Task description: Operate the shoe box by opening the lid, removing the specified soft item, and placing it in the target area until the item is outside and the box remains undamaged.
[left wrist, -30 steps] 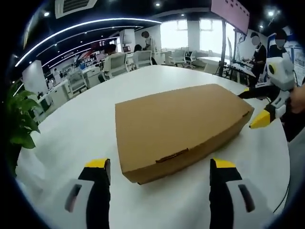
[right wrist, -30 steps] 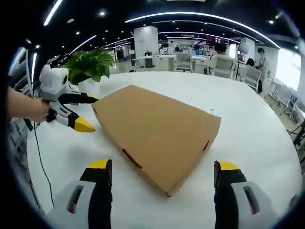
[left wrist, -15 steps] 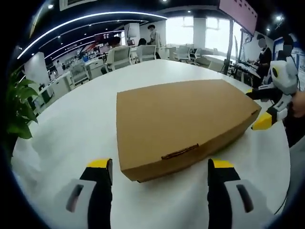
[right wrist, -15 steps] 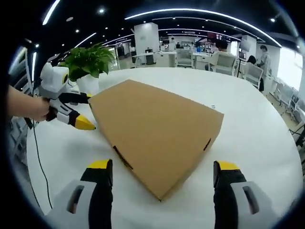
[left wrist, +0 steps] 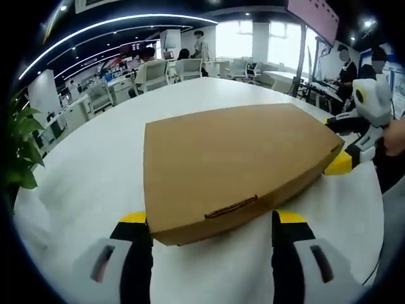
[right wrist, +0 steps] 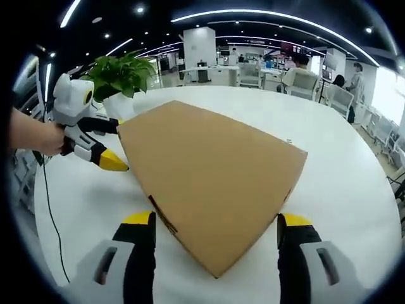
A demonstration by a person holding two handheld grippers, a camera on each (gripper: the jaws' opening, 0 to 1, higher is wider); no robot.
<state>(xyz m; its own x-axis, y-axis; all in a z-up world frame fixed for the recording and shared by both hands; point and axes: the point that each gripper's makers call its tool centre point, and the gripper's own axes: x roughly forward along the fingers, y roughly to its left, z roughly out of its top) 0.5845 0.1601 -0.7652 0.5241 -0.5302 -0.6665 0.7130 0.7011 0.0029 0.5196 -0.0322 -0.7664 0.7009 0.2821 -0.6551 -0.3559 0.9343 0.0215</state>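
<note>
A flat brown cardboard shoe box [left wrist: 234,158] lies shut on the white round table [left wrist: 82,183]; its lid has a slot tab on the near side. My left gripper [left wrist: 212,221] is open, and the box's near edge reaches in between its yellow tips. In the right gripper view the box [right wrist: 209,177] points a corner toward me, and my right gripper [right wrist: 216,223] is open with that corner between its tips. The right gripper [left wrist: 345,161] appears at the box's right end in the left gripper view; the left gripper [right wrist: 104,155] is at the box's left end in the right gripper view.
A potted green plant [right wrist: 117,79] stands on the table behind the left gripper, also at the left edge [left wrist: 22,145] of the left gripper view. A black cable [right wrist: 54,221] trails off the table. Office chairs, desks and people fill the background.
Both grippers have moved closer to the box; its edge and corner now sit between the open tips. The box looks larger in both views.
</note>
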